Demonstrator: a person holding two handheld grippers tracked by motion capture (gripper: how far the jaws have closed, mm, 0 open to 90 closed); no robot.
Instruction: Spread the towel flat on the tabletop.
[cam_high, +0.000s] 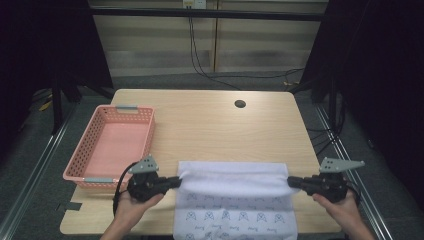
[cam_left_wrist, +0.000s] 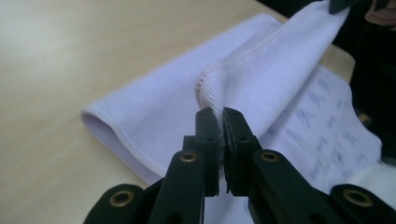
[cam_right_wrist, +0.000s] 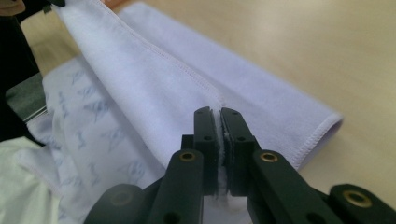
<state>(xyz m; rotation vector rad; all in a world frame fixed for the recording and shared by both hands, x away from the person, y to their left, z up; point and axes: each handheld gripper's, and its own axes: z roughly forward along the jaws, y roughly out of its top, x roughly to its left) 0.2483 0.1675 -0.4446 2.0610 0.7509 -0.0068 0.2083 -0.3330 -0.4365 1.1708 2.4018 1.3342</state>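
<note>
A white cloth (cam_high: 235, 200) with small blue printed marks lies at the near edge of the wooden table (cam_high: 210, 120), folded back on itself. My left gripper (cam_high: 176, 181) is shut on the cloth's left corner, and my right gripper (cam_high: 291, 181) is shut on its right corner. The held edge stretches between them, lifted a little above the fold. In the left gripper view the hemmed edge (cam_left_wrist: 208, 86) runs into the pinched jaws of the left gripper (cam_left_wrist: 220, 114). In the right gripper view the cloth (cam_right_wrist: 154, 88) is clamped the same way in the right gripper (cam_right_wrist: 218, 114).
A pink plastic basket (cam_high: 90, 172) with nothing in it stands on the left side of the table, right beside my left hand. A round cable hole (cam_high: 240, 104) sits near the far edge. Dark curtains and cables lie beyond the table.
</note>
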